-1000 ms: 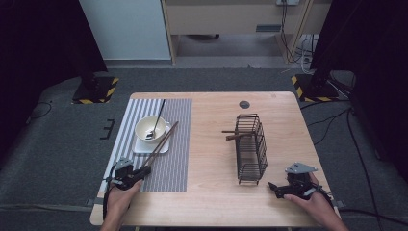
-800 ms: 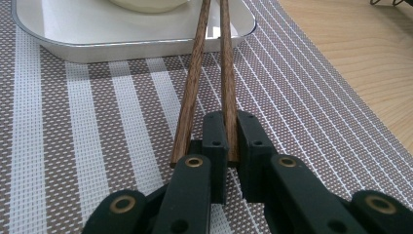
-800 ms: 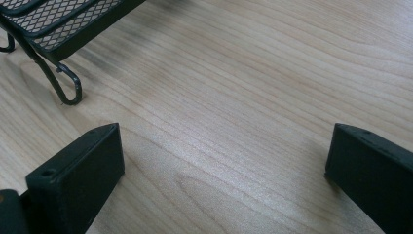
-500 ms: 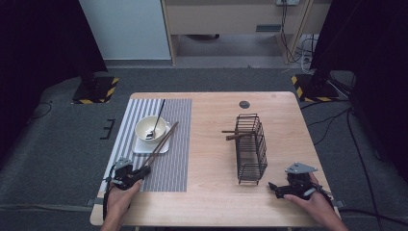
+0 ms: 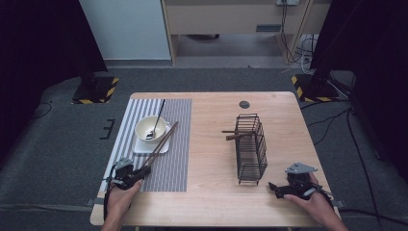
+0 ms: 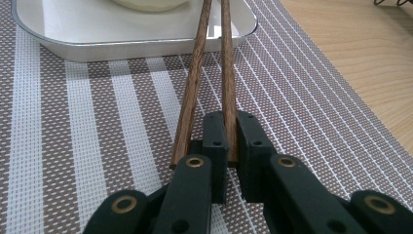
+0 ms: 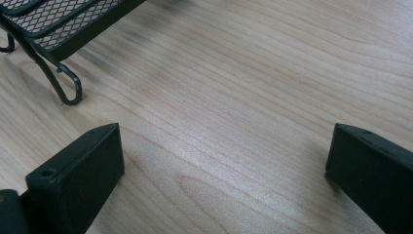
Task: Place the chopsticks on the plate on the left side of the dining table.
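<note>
My left hand-held gripper sits at the near edge of the striped placemat, its jaws clamped on just one of the two chopsticks; the pair lies slanting from the mat up onto the white tray beside the bowl. To do this pickup well, I judge I should lift slowly and keep the stick level, since a grip so near its end may let it swing or drag its partner. Further right stands the wire basket on the desk, and my right hand-held gripper rests near the basket's foot with jaws spread wide, holding nothing. The left gripper view reveals what the high view cannot: the right-hand chopstick is pinched, while the other lies free just beside the jaw. The right gripper view shows bare wood between its jaws and the basket's curled foot.
</note>
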